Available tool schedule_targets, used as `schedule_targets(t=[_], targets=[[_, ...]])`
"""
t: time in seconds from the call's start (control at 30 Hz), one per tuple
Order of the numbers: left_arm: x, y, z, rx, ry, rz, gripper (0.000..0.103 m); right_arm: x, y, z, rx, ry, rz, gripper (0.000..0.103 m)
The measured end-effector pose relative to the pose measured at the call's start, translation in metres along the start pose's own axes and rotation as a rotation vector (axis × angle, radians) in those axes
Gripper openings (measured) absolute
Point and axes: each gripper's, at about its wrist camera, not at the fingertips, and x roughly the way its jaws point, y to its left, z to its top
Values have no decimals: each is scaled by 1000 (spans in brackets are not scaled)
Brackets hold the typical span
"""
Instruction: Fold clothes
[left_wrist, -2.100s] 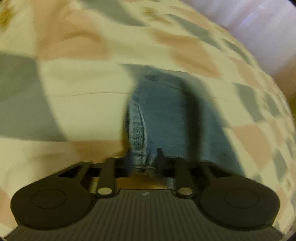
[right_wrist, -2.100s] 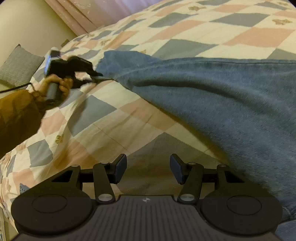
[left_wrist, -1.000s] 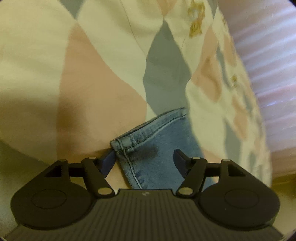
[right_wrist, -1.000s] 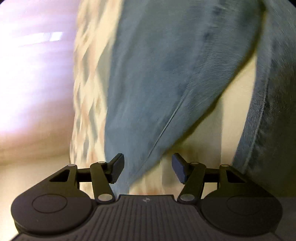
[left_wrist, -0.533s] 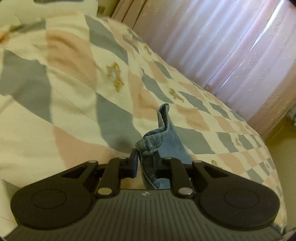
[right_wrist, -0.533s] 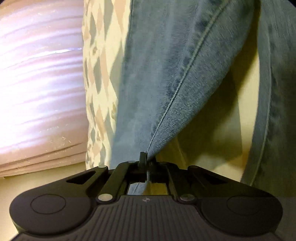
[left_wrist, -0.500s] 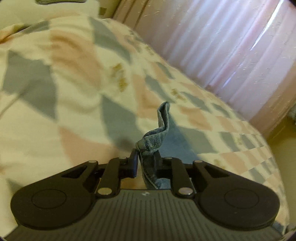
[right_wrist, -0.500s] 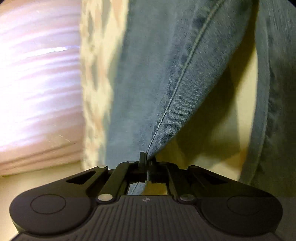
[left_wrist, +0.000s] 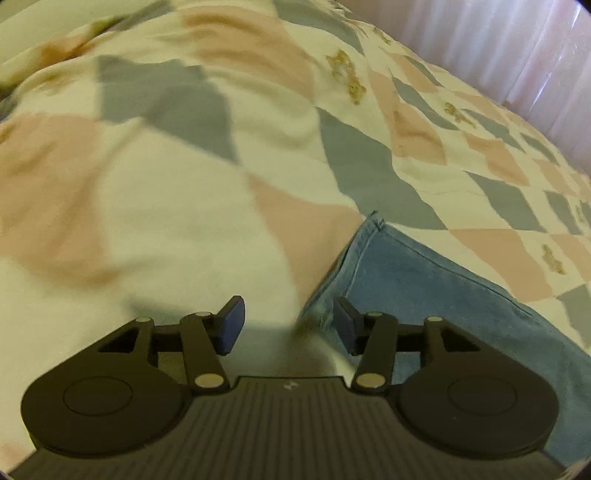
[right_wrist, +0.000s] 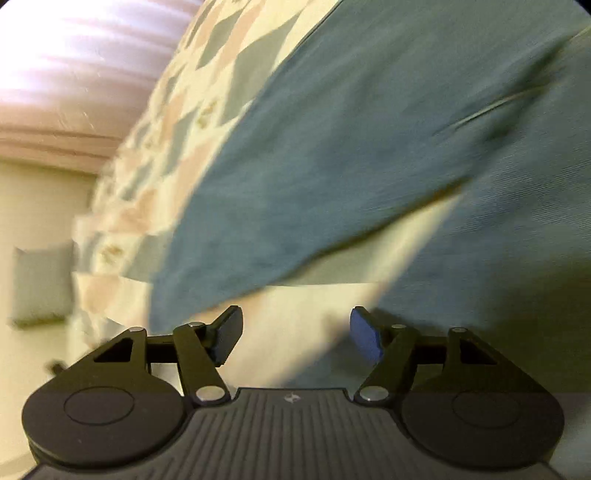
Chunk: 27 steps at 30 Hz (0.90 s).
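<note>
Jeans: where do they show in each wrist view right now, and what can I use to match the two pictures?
Left wrist: jeans lower right, hem end by the open left gripper.
Right wrist: jeans fill centre and upper right, blurred, beyond the open right gripper.
Shared landmark: checked quilt under the jeans.

Two matching black hand-held grippers, one per wrist view.

The left hand-held gripper (left_wrist: 288, 325) and the right hand-held gripper (right_wrist: 295, 338) look alike: a dark ribbed housing along the bottom of the view with a small pale emblem at its middle, a round black disc with a raised inner ring on either side, and slim black linkage arms pinned with silver screws. Each finger ends in a flat dark blue pad (left_wrist: 232, 325).
</note>
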Motion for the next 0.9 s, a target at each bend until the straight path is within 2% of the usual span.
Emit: schedule_targets(t=[0.1,0.17,0.27,0.37,0.53,0.7,0.77,0.9], targets=[[-46,-19,-39,98,43,-49,47,-55,-30,1,-17,-42,-112,59],[-74,-34,-78,128,87,-103,47,-105,-60,6,-8,-110,-205,59],[-111,-37,-144,23,163,-156,49,-172,-104,23,27,-202,-316,59],[-134,-36,-202,-160,235,-163,49,-221,-140,34,67,-271,-375,59],[-169,-86,-283,-145,288,-129,50,-268,-203,70,-25,-270,-446,60],[-207,-160,-363,-203,306,-168,53,-282,-274,110,-104,-191,-347,60],[-215,-202,-391,-163,334,-213,53,-290,-289,128,-157,-162,-293,62],[-222,-303,-437,-40,397,-372,53,-279,-289,174,-251,-99,-178,62]])
